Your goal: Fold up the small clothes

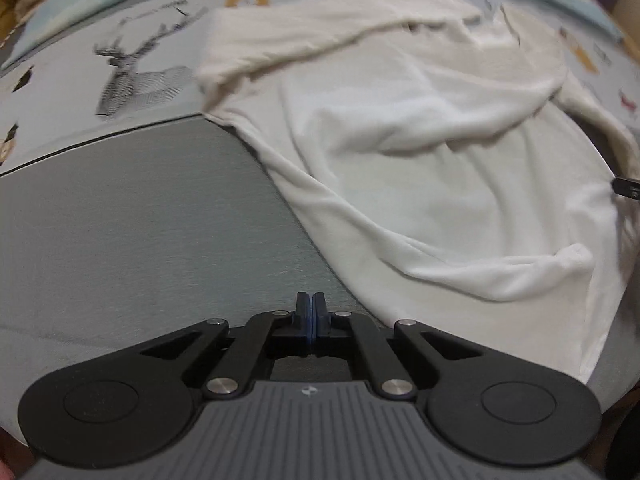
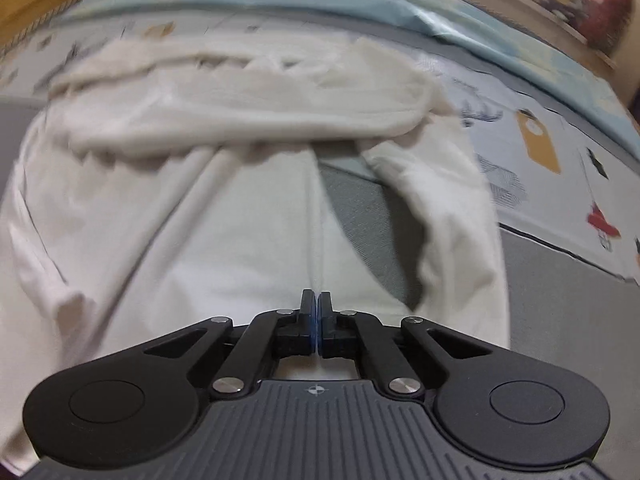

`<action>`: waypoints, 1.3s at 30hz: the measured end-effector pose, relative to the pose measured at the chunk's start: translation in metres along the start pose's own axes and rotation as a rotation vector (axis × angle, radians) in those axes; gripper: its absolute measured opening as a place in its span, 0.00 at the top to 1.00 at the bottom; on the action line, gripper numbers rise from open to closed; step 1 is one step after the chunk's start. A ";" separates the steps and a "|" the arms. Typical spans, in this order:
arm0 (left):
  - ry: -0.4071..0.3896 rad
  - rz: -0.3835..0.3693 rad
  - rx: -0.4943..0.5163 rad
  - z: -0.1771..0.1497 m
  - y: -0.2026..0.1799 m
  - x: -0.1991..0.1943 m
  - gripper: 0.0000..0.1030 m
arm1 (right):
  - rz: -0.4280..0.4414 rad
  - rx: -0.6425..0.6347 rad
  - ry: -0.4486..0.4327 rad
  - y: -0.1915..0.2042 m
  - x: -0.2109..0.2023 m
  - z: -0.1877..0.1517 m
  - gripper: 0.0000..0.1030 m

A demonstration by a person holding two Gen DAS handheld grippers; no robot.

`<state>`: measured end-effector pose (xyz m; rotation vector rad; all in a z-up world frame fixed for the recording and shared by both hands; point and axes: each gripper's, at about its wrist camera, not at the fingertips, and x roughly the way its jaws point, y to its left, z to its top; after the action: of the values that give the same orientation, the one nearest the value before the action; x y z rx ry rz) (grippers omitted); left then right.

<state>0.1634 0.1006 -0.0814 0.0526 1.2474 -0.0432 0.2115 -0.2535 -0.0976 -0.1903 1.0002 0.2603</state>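
Your one garment, a white top, lies spread and rumpled on the bed, mostly on the grey panel of the cover, with its far part reaching onto the printed panel that carries the deer drawing. Its far edge is turned back over itself in a loose band and a sleeve curls away at the right side, so by my reading you have barely begun: nothing is squared up, no clean fold is laid, and both sleeves and the body are left to do.

Your left hand-held gripper has its jaws together with nothing between them, over bare grey cover just beside the garment's near-left edge. Your right hand-held gripper also has its jaws together, right over the cloth; whether a thin fold is pinched there I cannot tell.

Count: one garment, two hand-held grippers, one deer drawing in view.
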 end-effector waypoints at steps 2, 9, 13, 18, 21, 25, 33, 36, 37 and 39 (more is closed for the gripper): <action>-0.023 -0.028 -0.050 -0.003 0.013 -0.010 1.00 | -0.007 0.078 -0.043 -0.009 -0.020 0.000 1.00; -0.082 -0.162 -0.188 -0.007 0.009 -0.028 0.92 | -0.136 0.102 0.025 -0.032 -0.056 -0.035 1.00; -0.071 -0.229 -0.181 0.001 -0.021 -0.018 0.80 | -0.182 0.074 0.125 -0.035 -0.061 -0.056 1.00; -0.009 -0.265 -0.226 0.013 -0.052 0.014 0.55 | -0.117 0.093 0.153 -0.041 -0.067 -0.068 1.00; 0.054 -0.234 -0.282 0.019 -0.066 0.035 0.54 | -0.092 0.104 0.114 -0.043 -0.071 -0.067 0.99; 0.017 -0.187 -0.224 0.027 -0.085 0.039 0.53 | -0.037 0.136 0.122 -0.049 -0.062 -0.065 0.95; -0.010 -0.067 -0.074 0.017 -0.054 0.019 0.96 | -0.020 0.131 0.175 -0.047 -0.037 -0.053 0.95; -0.011 -0.045 -0.124 0.007 -0.014 0.004 0.96 | -0.010 0.115 0.184 -0.041 -0.037 -0.051 0.99; -0.009 -0.027 -0.128 0.003 -0.002 -0.001 0.96 | -0.002 0.120 0.186 -0.040 -0.038 -0.050 1.00; 0.003 0.017 -0.127 -0.006 0.021 -0.007 0.96 | 0.024 0.137 0.192 -0.040 -0.041 -0.050 1.00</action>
<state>0.1563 0.1222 -0.0760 -0.0469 1.2498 0.0511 0.1621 -0.3108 -0.0878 -0.0791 1.2073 0.1969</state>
